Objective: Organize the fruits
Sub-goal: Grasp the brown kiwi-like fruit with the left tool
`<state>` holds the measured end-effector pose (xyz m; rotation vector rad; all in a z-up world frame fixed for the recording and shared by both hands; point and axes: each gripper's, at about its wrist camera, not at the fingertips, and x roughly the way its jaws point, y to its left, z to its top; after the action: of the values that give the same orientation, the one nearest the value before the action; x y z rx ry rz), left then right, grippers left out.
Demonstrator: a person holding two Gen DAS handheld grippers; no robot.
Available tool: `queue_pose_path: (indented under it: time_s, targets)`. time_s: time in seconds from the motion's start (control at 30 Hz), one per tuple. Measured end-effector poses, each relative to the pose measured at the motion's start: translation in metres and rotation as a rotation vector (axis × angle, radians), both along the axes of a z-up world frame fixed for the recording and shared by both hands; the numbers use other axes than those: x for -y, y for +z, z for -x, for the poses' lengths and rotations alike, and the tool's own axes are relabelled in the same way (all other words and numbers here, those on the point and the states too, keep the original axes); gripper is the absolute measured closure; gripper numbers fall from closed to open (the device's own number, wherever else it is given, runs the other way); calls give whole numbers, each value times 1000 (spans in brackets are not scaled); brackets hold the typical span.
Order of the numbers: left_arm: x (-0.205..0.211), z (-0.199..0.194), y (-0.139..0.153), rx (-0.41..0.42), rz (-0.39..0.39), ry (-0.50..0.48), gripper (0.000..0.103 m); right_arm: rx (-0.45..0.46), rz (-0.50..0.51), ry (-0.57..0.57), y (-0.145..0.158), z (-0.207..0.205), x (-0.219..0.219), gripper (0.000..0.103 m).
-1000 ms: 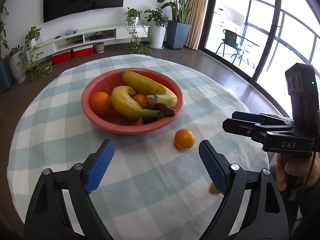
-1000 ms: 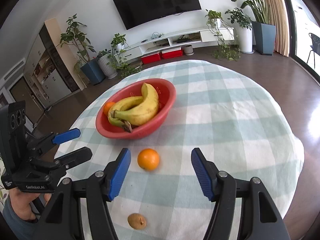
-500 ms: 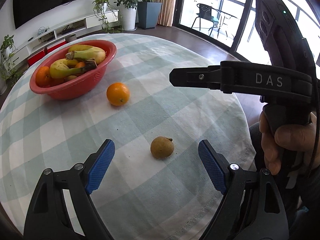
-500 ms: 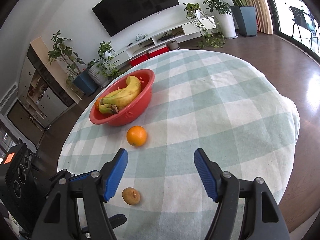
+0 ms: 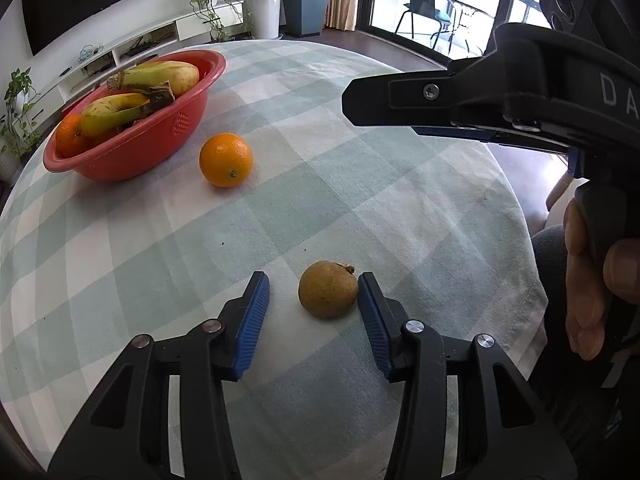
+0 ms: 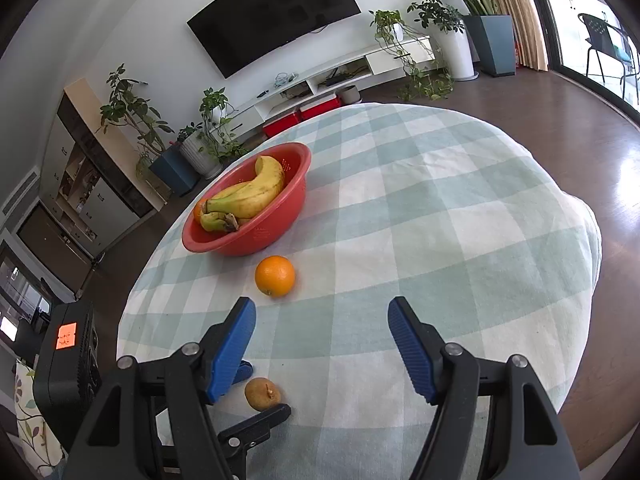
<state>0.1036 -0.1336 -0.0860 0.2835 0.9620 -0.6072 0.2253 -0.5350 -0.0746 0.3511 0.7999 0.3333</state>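
Note:
A small brown fruit (image 5: pixel 328 290) (image 6: pixel 262 394) lies on the checked tablecloth near the front edge. My left gripper (image 5: pixel 313 282) straddles it and its jaws are closing. The right pad is at the fruit's side, while a gap still shows at the left pad. An orange (image 5: pixel 226 160) (image 6: pixel 275 276) sits loose on the cloth beside a red bowl (image 5: pixel 160 144) (image 6: pixel 256 236). The bowl holds bananas (image 6: pixel 248 196) and an orange. My right gripper (image 6: pixel 320 308) hovers open just short of the loose orange, with nothing between its fingers.
The round table's cloth (image 6: pixel 440 220) stretches bare to the right and far side. Its front edge drops off close behind the brown fruit. A hand (image 5: pixel 592 280) holds the right gripper's handle at the right of the left wrist view.
My left gripper swung from facing the bowl down to the brown fruit, and its jaws narrowed around it. The right gripper tilted a little at first, then stayed still.

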Motion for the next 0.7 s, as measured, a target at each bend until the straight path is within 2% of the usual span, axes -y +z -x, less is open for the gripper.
queue_pose_path:
  time_s: [0.1, 0.23, 0.47, 0.7]
  targets:
    - [0, 0, 0, 7, -6, -2, 62, 0, 4, 2, 0, 0, 0, 31]
    - [0, 2, 0, 20, -8, -4, 76, 7, 19, 9, 2, 2, -3, 31]
    - [-10, 8, 4, 28, 3, 3, 76, 5, 22, 11, 2, 2, -5, 31]
    - [-51, 8, 16, 32, 45, 99, 76, -22, 113, 75, -2, -4, -28, 31]
